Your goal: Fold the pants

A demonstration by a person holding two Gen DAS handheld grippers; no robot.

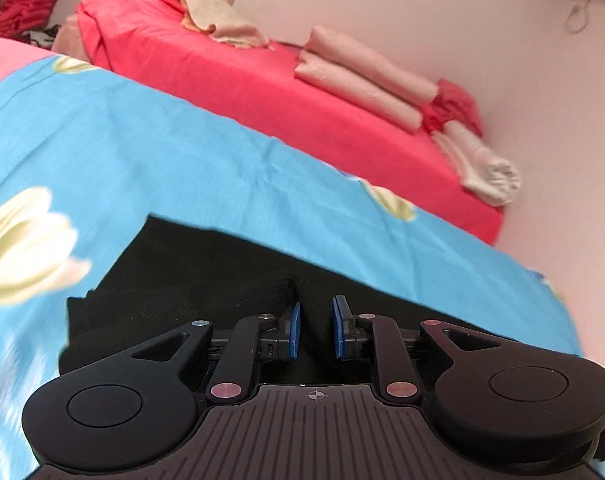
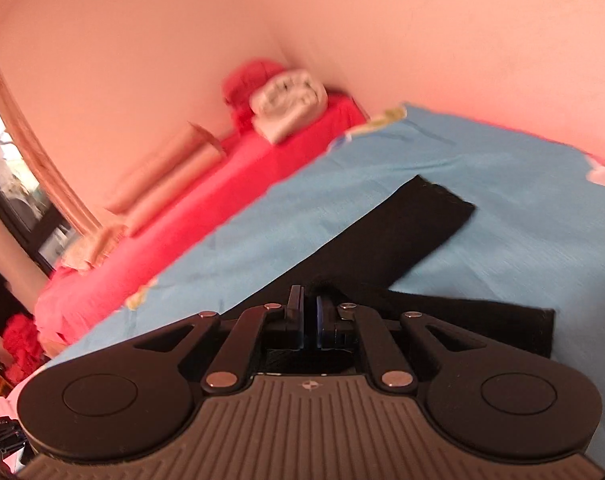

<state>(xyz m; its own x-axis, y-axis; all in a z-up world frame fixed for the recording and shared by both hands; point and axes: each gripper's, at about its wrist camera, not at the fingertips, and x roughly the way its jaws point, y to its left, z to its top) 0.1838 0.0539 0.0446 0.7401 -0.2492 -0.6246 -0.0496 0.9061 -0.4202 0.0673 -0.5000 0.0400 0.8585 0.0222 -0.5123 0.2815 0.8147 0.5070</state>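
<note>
Black pants (image 1: 190,264) lie on a blue flowered sheet (image 1: 142,140). In the left wrist view my left gripper (image 1: 315,304) is shut on a raised fold of the pants, the black cloth pinched between its blue pads (image 1: 293,332). In the right wrist view my right gripper (image 2: 309,294) is shut on a bunch of the same pants (image 2: 414,220); one leg stretches away to the upper right, and another part lies flat to the right. The cloth under both grippers is hidden by their bodies.
A red-covered bed (image 1: 262,92) stands beyond the blue sheet, against a pink wall (image 1: 462,20). On it lie folded beige cloths (image 1: 366,76), a red bundle (image 1: 454,108) and a rolled white cloth (image 2: 288,106). A window (image 2: 10,184) is at the left.
</note>
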